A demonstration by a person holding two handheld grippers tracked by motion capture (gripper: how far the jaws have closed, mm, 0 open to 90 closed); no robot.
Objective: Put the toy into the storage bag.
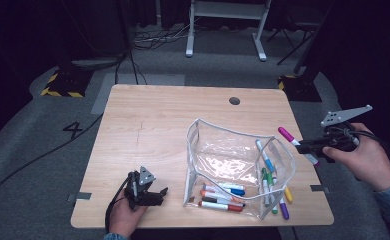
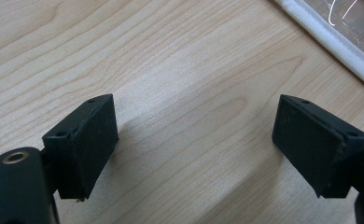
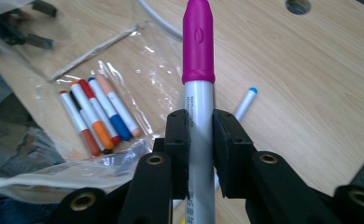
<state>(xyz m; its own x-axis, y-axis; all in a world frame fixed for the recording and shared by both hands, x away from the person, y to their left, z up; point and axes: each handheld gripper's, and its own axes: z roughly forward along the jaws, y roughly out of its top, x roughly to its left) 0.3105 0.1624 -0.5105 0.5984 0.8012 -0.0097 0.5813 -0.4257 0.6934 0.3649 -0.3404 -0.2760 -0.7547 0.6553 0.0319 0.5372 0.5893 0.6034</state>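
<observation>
On the pale wooden table (image 1: 148,125), the right gripper (image 1: 310,146) is clamping a magenta-capped white marker (image 1: 297,144) above the right edge, its long axis pointing left toward the nearby clear plastic zip pouch (image 1: 228,155), while the left gripper (image 1: 150,192) is resting open and empty.

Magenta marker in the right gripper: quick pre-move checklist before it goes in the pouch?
1. Grip: right gripper shut on magenta marker, barrel between the fingers: ok.
2. Cap on: ok.
3. Clear pouch mouth open, facing up: ok.
4. Marker above the pouch mouth: not ok, it sits right of the pouch.
5. Left gripper open on the table, not holding the pouch: not ok.
</observation>
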